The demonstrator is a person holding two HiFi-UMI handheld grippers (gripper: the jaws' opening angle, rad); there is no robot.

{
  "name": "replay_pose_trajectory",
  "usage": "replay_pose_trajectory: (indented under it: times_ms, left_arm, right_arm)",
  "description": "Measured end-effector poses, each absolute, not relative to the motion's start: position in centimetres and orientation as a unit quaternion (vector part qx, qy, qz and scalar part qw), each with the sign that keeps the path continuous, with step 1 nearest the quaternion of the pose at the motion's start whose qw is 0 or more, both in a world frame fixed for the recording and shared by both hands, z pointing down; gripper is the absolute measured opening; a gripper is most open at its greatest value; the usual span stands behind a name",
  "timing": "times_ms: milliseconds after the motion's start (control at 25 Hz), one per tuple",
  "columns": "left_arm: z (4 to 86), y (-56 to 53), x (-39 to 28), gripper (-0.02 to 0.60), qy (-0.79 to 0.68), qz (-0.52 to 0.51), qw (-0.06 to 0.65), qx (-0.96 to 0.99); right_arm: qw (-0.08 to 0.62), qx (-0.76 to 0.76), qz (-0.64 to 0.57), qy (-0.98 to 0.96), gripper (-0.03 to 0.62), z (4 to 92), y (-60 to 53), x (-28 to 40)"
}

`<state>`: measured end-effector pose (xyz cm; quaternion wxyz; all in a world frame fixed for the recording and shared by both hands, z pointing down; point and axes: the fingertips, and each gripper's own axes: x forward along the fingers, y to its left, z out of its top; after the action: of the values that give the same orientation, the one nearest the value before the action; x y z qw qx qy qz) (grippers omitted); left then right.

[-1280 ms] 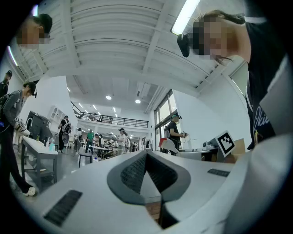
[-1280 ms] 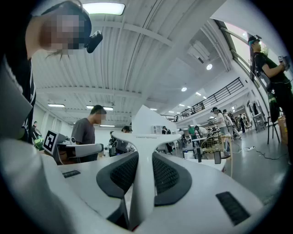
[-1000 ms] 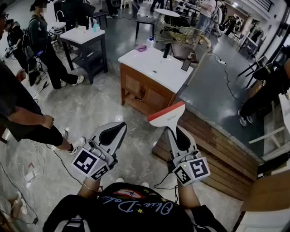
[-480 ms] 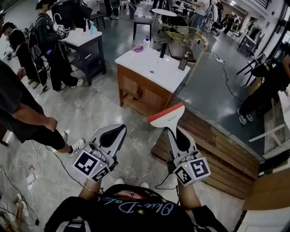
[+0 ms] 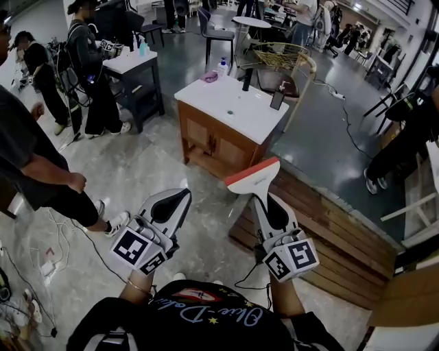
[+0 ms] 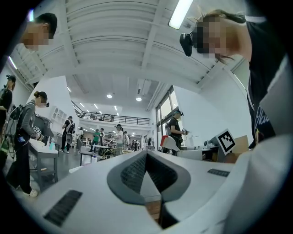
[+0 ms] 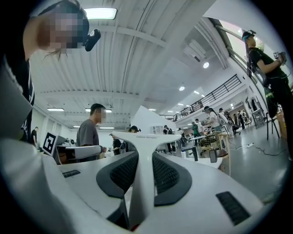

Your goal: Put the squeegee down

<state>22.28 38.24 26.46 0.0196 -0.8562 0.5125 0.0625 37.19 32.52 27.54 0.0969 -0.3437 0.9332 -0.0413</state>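
You stand on a mottled grey floor [image 5: 137, 171]. Ahead sits a wooden cabinet [image 5: 212, 140] with a white top, a dark desk [image 5: 134, 68] to its left and slatted wooden decking [image 5: 336, 230] to its right. Overhead, a white ribbed ceiling [image 6: 114, 45] carries a strip light [image 6: 180, 13].

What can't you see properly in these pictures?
- Squeegee handle: in the head view and the right gripper view, hidden between the right gripper's jaws.
- Small things on the cabinet: head view, too small to name.
- The holder's hands: head view, hidden under the grippers.
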Motion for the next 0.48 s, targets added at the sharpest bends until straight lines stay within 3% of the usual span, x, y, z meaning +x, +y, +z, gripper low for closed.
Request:
replay_pose_trajectory:
  times_ms: [480]
  left_arm:
    - [27.2, 38.1, 24.5, 0.009, 0.541, 0.048, 0.023, -0.839]
  right_arm:
    - [0.104, -0.31, -0.052, 0.944, 0.087, 28.3, 31.7, 38.8]
